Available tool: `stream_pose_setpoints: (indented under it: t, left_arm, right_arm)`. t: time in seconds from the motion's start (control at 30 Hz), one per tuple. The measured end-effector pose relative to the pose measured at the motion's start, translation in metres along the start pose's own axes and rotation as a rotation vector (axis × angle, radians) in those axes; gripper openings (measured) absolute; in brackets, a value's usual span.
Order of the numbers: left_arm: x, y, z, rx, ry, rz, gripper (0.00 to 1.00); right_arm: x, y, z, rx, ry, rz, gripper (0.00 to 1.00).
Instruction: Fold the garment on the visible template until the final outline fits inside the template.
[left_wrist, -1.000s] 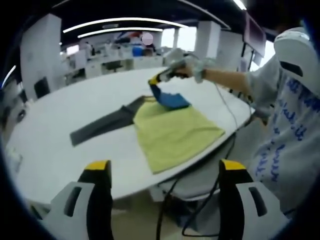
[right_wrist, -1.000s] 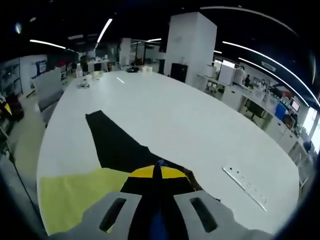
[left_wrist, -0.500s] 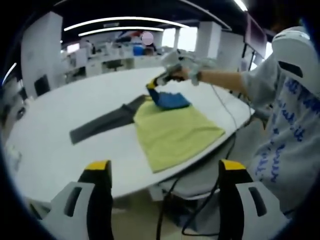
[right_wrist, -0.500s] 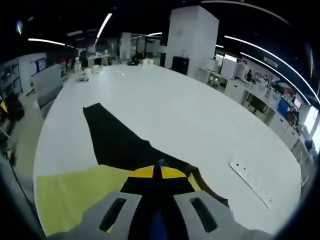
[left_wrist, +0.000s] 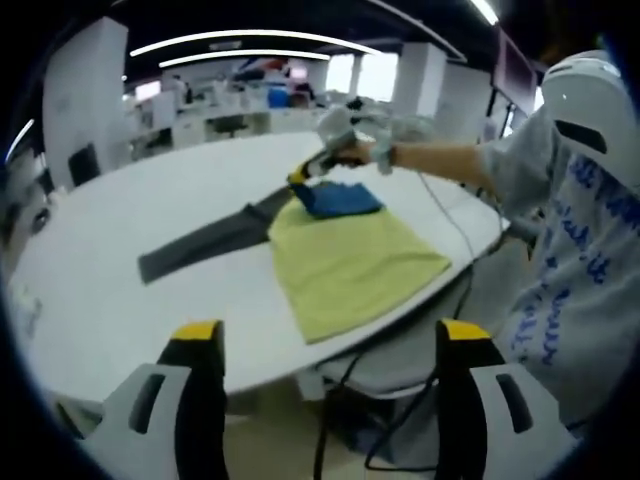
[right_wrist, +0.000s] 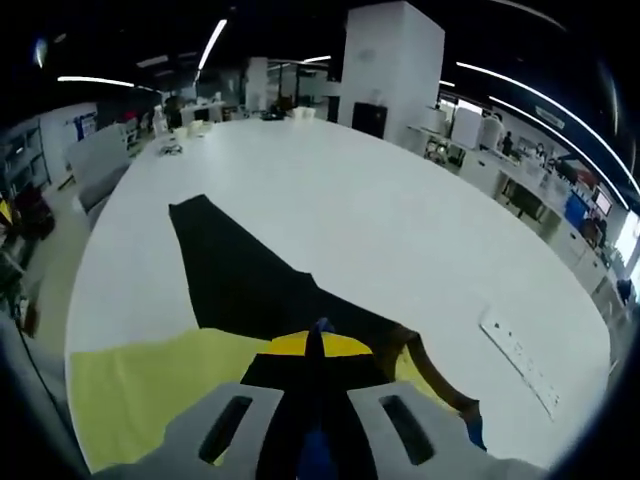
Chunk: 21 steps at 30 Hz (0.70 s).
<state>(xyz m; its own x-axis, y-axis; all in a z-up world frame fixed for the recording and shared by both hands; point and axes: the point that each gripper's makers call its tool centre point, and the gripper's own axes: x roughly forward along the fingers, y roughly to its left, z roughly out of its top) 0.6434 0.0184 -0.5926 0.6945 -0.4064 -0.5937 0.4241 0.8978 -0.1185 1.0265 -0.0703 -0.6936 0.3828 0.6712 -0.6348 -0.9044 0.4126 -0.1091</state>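
- Yellow-green fabric — the template (left_wrist: 345, 262) — lay flat on the white tabletop (left_wrist: 120, 300) near its front edge, a rough rectangle with most of its surface bare.
- Dark cloth of the garment (left_wrist: 205, 246) stretched off the template's far corner across the tabletop as one long strip; in the right gripper view it ran as a black wedge (right_wrist: 235, 280) well past the yellow edge (right_wrist: 140, 385).
- At that far corner a blue fold of the garment (left_wrist: 338, 198) lay on the template, so only a small part of the piece was inside the outline.
- The right hand-held gripper (left_wrist: 305, 173) was at that corner, held by a person's hand (left_wrist: 362, 150); in its own view the jaws were clenched together (right_wrist: 319, 340), with a sliver of blue cloth between them — it looked to be gripping the garment's edge.
- The left hand-held gripper (left_wrist: 325, 345) hung apart from the work, off the tabletop's near edge, its yellow-tipped jaws spread wide and holding nothing.
- Judged from this, the task was at an early-to-middle stage: one fold had been started at the corner, but the long dark strip was not yet brought in.
- What seemed left was to carry that strip over onto the yellow-green sheet and fold it until no edge overhung.
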Motion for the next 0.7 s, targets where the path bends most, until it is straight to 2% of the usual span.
stream_pose_setpoints:
  t: [0.47, 0.7]
  left_arm:
    - [0.002, 0.003, -0.001, -0.008, 0.002, -0.004, 0.83]
    - [0.002, 0.006, -0.006, -0.021, 0.013, 0.006, 0.83]
  right_arm:
    - [0.013, 0.008, -0.006, 0.004, 0.021, 0.023, 0.02]
    - [0.019, 0.008, -0.007, 0.007, 0.022, 0.021, 0.02]
